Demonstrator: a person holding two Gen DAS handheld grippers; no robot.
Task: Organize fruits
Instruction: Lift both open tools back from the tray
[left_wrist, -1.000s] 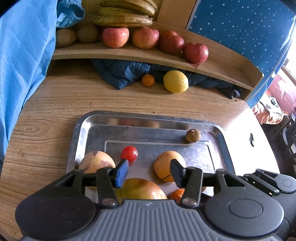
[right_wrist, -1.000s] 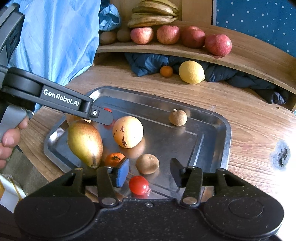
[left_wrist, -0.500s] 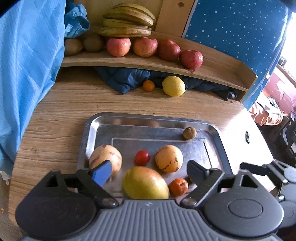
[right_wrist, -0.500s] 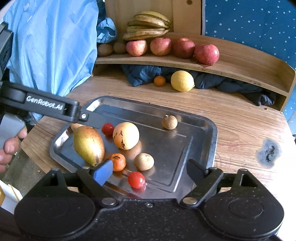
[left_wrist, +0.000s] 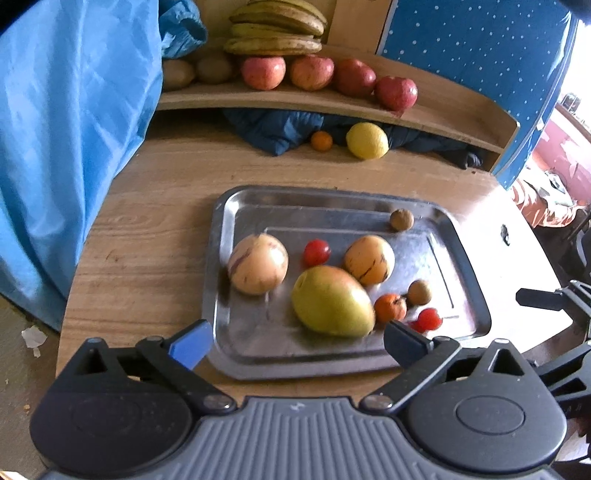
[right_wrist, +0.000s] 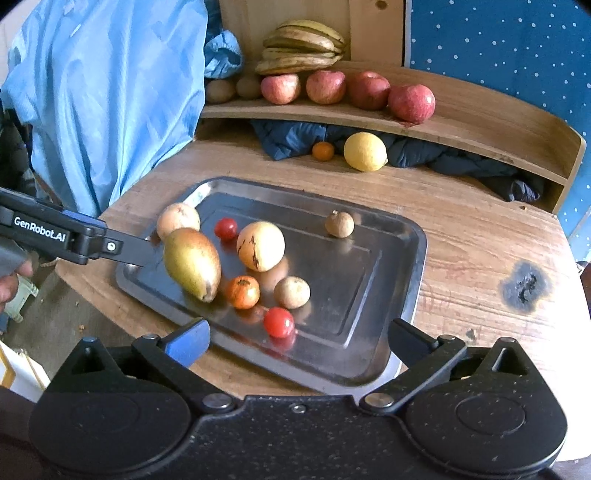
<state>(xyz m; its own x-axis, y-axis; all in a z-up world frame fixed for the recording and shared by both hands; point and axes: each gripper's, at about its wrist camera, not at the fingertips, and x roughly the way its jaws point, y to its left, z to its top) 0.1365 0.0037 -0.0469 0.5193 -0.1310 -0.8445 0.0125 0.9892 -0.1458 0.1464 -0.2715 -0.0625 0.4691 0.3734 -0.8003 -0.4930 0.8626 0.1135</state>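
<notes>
Eight assorted fruits lie loose on the metal tray (right_wrist: 402, 295).

Glossy metal tray (left_wrist: 469, 266) on matt wooden table (left_wrist: 155, 229).

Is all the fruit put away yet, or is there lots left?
Apples and bananas already sit on the shelf. Both grippers' jaws are opening with nothing between them. Left: the mango, tomatoes and other fruit on the tray.
</notes>
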